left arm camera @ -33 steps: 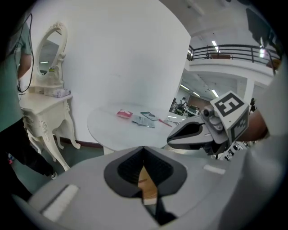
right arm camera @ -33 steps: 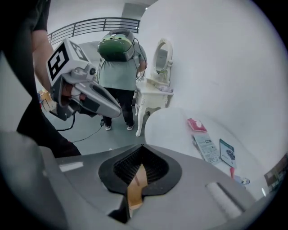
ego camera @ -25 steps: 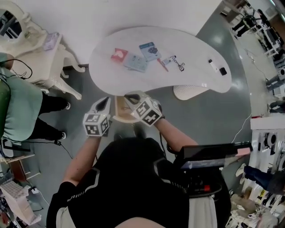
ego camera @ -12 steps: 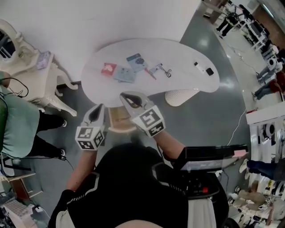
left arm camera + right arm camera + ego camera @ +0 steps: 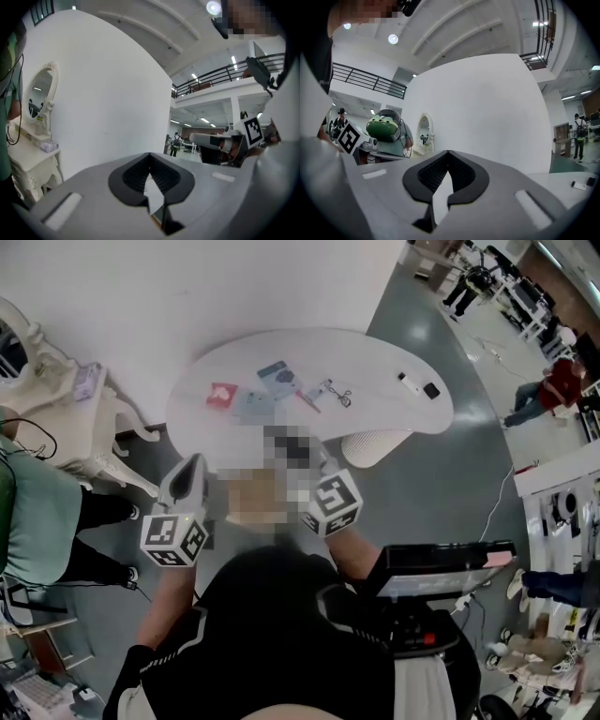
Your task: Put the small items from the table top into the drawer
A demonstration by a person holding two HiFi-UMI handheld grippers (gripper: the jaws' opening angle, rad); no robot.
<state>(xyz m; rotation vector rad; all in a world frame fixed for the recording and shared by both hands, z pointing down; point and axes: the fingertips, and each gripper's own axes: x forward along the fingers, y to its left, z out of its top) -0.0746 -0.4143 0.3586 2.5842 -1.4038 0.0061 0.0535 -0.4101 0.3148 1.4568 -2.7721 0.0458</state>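
While left gripper (image 5: 150, 157) and right gripper (image 5: 448, 157) hover by bench (image 5: 375, 362) front edge, jaws of both pressed together, empty, small items (image 5: 272, 390) lie mid-bench, loose row along its long axis.

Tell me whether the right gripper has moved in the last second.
Yes. The right gripper has drawn back from the near edge of the curved white table, toward the person, judged in the head view.
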